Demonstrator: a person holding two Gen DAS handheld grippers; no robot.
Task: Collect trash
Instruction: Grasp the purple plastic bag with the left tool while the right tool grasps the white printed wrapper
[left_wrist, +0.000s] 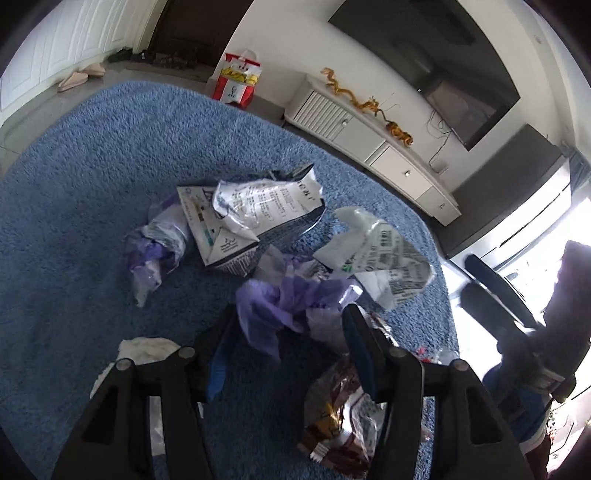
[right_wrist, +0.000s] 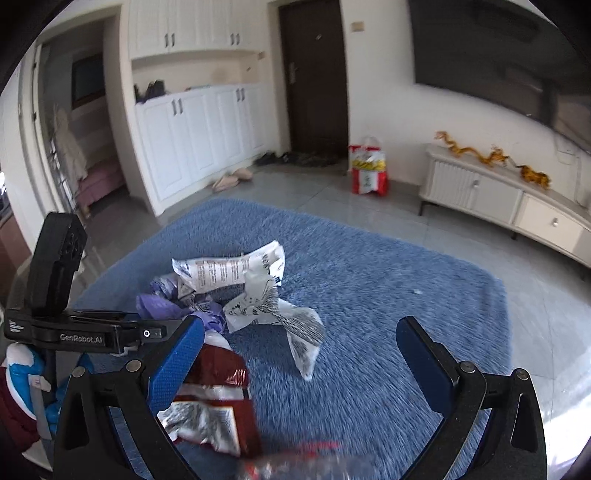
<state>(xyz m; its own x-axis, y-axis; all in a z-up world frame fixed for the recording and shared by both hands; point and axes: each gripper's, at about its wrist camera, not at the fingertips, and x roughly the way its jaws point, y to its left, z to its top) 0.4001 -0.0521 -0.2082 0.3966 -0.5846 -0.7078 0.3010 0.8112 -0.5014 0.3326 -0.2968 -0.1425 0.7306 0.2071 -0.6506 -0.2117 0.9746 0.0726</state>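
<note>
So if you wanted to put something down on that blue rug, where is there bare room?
The blue rug is bare on its whole right side, from the printed white wrapper out to the grey tiles, and along its far edge toward the red bag. It is crowded at the middle-left, around the purple plastic, and near the red foil wrapper.
</note>
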